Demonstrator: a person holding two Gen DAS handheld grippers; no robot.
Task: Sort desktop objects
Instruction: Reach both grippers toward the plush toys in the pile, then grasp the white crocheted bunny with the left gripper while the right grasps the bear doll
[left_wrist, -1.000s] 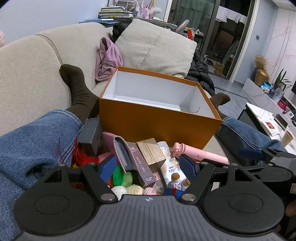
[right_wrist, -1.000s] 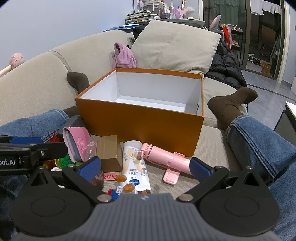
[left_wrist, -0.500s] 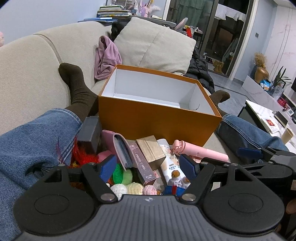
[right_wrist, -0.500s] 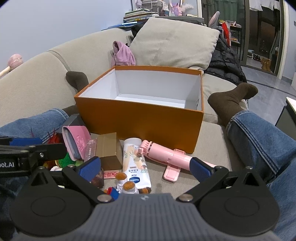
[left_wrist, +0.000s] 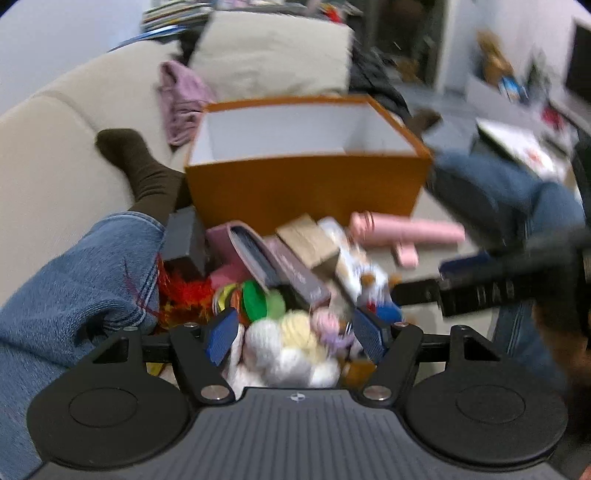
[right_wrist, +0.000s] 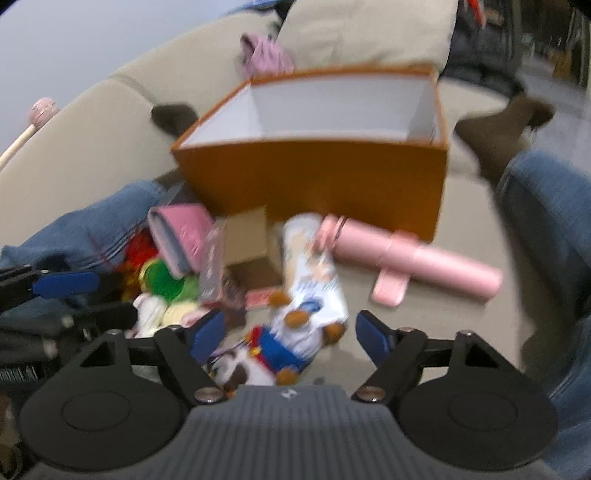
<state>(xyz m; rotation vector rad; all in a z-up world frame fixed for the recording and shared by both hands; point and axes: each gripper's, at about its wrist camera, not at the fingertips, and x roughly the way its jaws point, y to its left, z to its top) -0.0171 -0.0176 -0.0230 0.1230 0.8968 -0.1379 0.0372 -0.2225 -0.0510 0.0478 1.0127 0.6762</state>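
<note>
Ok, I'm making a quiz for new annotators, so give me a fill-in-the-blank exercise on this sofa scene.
1. The open box behind the pile is ____ on the outside.
2. The inside of that box holds ____.
3. The long pink fan lies on the ____ cushion, in front of the box.
4. The white tube lies between the fan and the small ____ carton.

Missing words: orange; nothing; sofa; brown
</note>
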